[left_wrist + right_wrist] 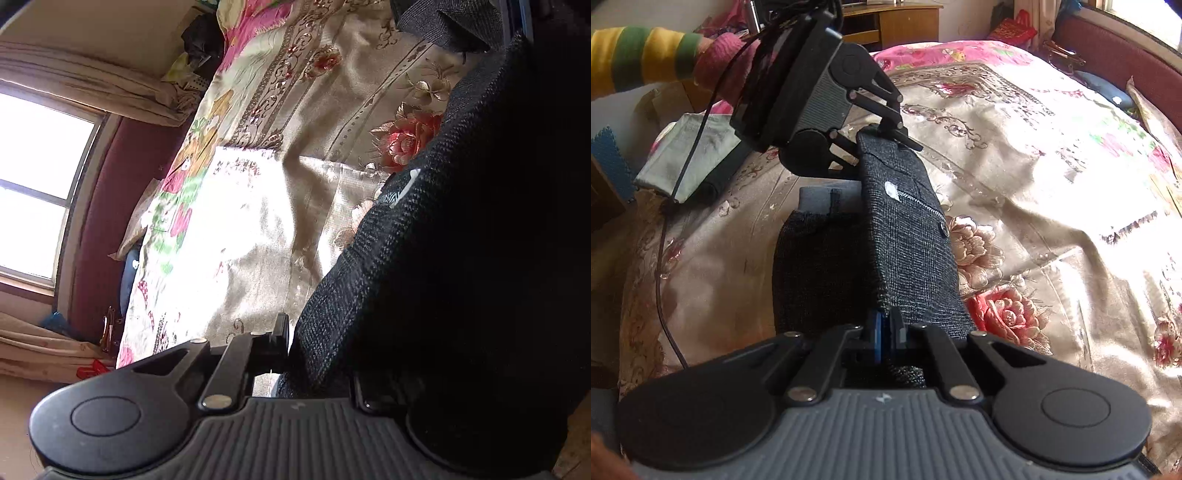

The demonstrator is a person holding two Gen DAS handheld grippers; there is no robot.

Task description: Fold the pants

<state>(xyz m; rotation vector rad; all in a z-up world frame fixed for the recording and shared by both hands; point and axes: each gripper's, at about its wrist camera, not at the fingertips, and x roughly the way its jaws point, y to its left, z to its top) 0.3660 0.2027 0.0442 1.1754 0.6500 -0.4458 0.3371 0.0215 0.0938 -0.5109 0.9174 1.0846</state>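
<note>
Dark grey woven pants (908, 236) hang lifted over the floral bedspread (1034, 192), stretched between my two grippers. My right gripper (886, 321) is shut on the near edge of the pants. My left gripper (882, 134) is shut on the far edge, seen from the right wrist view. A zipper and button show on the raised panel; a lower layer (820, 273) lies on the bed. In the left wrist view the pants (424, 258) fill the right side and hide one finger; my left gripper (291, 343) grips the cloth.
A folded pale cloth (690, 162) lies on the bed at far left. A maroon headboard (1126, 55) and window run along the far right. A wooden desk (901, 22) stands behind. A cable (661, 280) hangs from the left gripper.
</note>
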